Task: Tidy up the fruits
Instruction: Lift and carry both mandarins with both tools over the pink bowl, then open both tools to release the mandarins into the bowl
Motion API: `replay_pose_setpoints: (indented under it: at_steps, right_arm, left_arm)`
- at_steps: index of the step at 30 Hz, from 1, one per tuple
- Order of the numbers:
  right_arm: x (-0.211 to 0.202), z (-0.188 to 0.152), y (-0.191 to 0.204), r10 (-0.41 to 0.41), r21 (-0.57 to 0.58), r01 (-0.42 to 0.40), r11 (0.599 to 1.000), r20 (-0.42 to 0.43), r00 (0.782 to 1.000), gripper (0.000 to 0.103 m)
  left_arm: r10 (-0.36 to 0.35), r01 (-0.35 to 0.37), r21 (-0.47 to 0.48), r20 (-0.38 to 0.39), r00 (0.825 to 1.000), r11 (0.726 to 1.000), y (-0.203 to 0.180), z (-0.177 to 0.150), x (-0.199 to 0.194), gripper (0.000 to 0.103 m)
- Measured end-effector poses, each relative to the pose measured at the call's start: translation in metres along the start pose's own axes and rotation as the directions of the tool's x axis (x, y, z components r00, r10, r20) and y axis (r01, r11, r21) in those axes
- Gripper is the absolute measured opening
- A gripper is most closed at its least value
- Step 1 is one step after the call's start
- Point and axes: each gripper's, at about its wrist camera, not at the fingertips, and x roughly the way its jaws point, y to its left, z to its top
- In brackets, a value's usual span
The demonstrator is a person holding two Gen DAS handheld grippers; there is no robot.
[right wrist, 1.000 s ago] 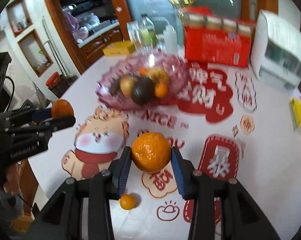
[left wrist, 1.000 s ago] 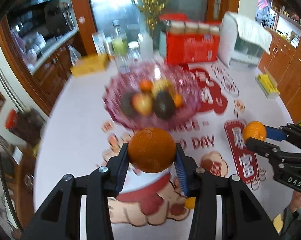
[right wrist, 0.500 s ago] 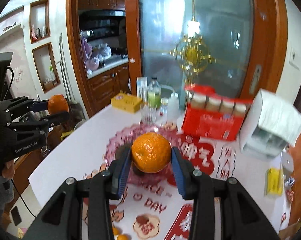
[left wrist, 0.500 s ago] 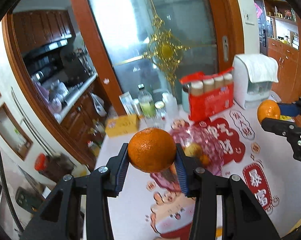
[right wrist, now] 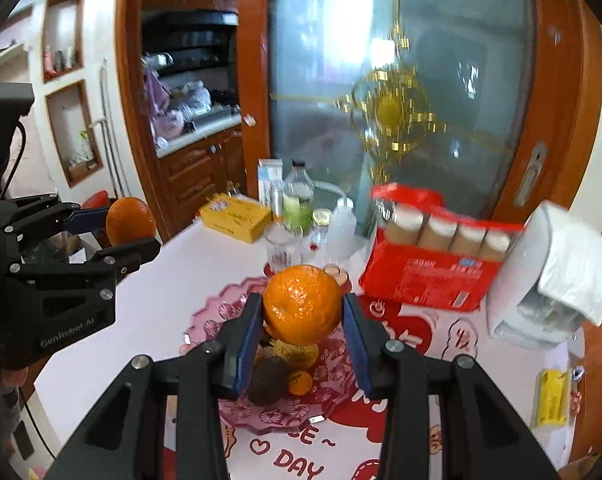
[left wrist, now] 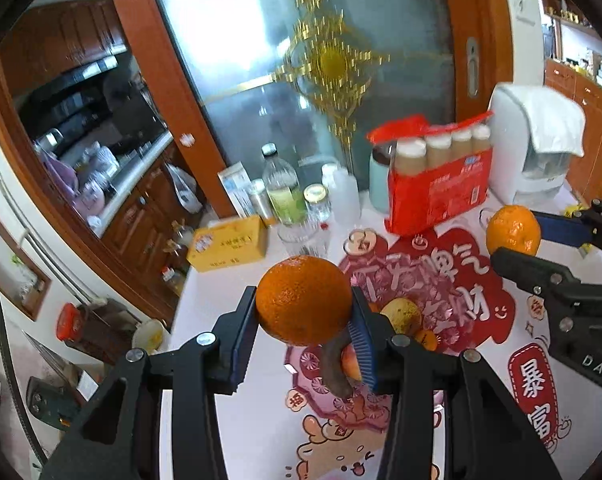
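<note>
My left gripper is shut on a large orange and holds it high above the pink glass fruit bowl. My right gripper is shut on another orange, also above the bowl. The bowl holds a yellow fruit, a small mandarin, a dark avocado and a peach-coloured fruit. The right gripper with its orange shows at the right of the left wrist view. The left gripper with its orange shows at the left of the right wrist view.
Behind the bowl stand a red drink pack, a yellow box, a glass, bottles and a white appliance. The white table has red printed decorations. A yellow packet lies at the right edge.
Both grippers have risen from low over the table and tilted up, then dipped slightly toward the bowl. Each still holds its orange.
</note>
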Motion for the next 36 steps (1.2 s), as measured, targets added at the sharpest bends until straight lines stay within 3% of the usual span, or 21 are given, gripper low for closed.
replay_pose_setpoints:
  at_steps: [8,16,29,30,32,36]
  right_arm:
    - [0.091,-0.033,-0.018,-0.017,0.050,0.025,0.998,-0.160,0.987,0.040]
    - [0.151,-0.064,-0.031,-0.009,0.087,0.034,0.996,-0.275,0.962,0.040]
    - [0.180,-0.086,-0.022,0.019,0.076,0.007,0.997,-0.337,0.941,0.041]
    - [0.180,-0.086,-0.023,0.029,0.083,-0.001,0.997,-0.339,0.940,0.042]
    - [0.180,-0.088,-0.024,0.048,0.099,-0.014,0.995,-0.344,0.938,0.042]
    - [0.175,-0.087,-0.025,0.058,0.113,-0.022,0.993,-0.328,0.943,0.043]
  left_arm:
    - [-0.045,0.045,-0.002,-0.139,0.989,0.999,-0.010,-0.017,0.106,0.042]
    - [-0.088,0.086,-0.018,-0.264,0.961,0.996,-0.023,-0.046,0.185,0.042]
    - [-0.103,0.105,-0.010,-0.314,0.944,0.994,-0.030,-0.061,0.212,0.045]
    - [-0.102,0.105,-0.010,-0.312,0.945,0.994,-0.031,-0.061,0.211,0.047]
    - [-0.092,0.095,-0.004,-0.297,0.951,0.995,-0.031,-0.061,0.207,0.060]
    - [-0.075,0.082,0.013,-0.269,0.960,0.997,-0.032,-0.060,0.197,0.073]
